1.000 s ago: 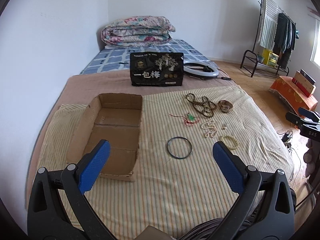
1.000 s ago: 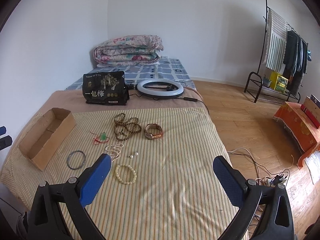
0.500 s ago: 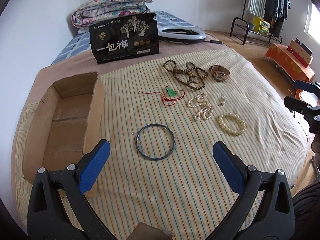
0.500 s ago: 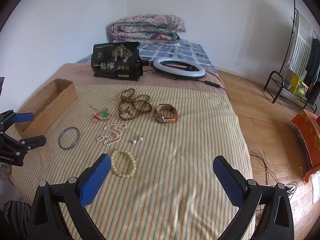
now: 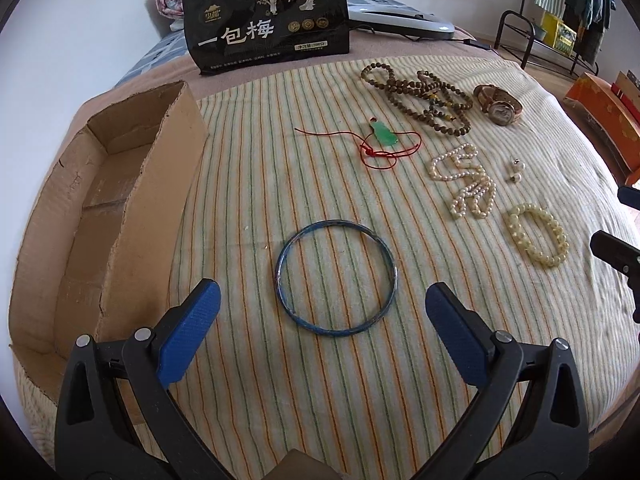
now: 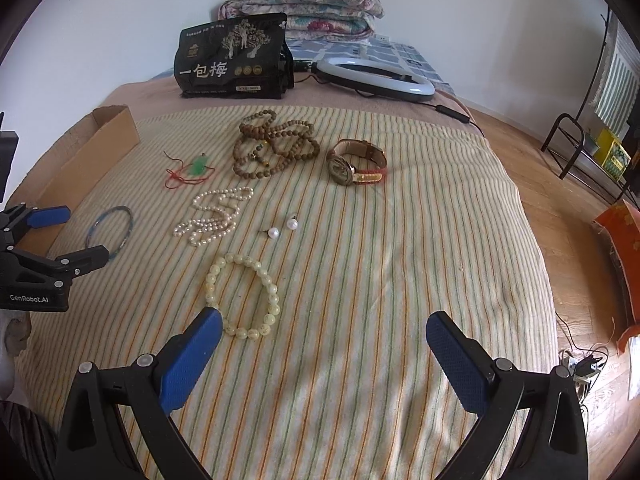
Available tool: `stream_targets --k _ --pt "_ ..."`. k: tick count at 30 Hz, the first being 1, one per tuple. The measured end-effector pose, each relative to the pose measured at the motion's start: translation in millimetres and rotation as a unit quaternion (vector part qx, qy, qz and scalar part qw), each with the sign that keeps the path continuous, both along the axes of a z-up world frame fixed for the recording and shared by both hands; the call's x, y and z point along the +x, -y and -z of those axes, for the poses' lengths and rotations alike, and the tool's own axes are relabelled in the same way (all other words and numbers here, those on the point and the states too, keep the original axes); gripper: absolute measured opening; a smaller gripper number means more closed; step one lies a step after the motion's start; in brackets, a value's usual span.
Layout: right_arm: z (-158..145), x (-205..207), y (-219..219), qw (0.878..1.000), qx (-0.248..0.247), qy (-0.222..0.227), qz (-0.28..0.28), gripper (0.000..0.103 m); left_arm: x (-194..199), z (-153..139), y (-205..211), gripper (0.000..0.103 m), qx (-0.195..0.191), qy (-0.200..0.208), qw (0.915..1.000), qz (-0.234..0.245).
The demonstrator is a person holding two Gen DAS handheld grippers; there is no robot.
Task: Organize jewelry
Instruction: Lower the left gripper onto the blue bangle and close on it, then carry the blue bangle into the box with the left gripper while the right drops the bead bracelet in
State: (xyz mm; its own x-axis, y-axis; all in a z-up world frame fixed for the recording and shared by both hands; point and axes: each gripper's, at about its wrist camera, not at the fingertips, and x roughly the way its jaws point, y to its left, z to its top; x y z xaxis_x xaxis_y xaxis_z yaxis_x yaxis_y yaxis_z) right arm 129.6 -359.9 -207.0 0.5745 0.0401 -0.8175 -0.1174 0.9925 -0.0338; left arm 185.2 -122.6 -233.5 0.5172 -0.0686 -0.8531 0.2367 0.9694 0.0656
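Two grippers, fingers released. My left gripper [image 5: 320, 312] is nearer the bangle [image 5: 336, 277], flat on the bed at 12 o'clock; box [image 5: 100, 216] at 10. Right gripper [image 6: 324, 344] holds nothing.

Bed [image 6: 400, 280] w/ striped cloth: box [image 5: 100, 220], bangle [image 5: 336, 278], beads [image 6: 276, 148], watch [image 6: 356, 162].
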Motion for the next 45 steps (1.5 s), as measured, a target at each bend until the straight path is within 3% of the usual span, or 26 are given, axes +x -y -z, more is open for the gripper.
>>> stream_targets --k 12,21,24,27,30,35,45 --pt "14.8 14.7 -5.4 1.000 0.019 -0.017 -0.007 0.101 19.6 21.7 -1.8 0.103 -0.001 -0.012 0.9993 -0.035" --pt "30.2 29.8 -11.0 0.999 0.029 -0.043 -0.013 0.085 22.3 22.5 -5.1 0.101 -0.023 -0.015 0.9991 -0.032" --pt "33.3 32.4 -18.0 0.999 0.010 -0.048 -0.020 0.078 20.6 20.7 -3.0 0.094 -0.025 -0.011 0.9993 -0.025" --pt "31.2 32.0 -24.3 0.998 0.008 -0.048 -0.032 0.062 17.6 18.9 -2.5 0.085 -0.028 -0.007 0.9994 -0.019" --pt "30.0 30.5 -28.3 0.998 0.012 -0.053 -0.043 0.042 16.9 15.4 -2.1 0.074 -0.035 -0.008 0.9993 -0.015" --pt "27.6 28.7 -29.4 0.997 0.017 -0.056 -0.044 0.008 15.4 12.5 -3.8 0.074 -0.045 -0.011 0.9988 -0.014" --pt "11.9 19.6 -16.0 0.997 0.056 -0.046 -0.021 0.005 -0.4 -5.3 1.8 0.074 -0.054 0.002 0.9985 0.006"
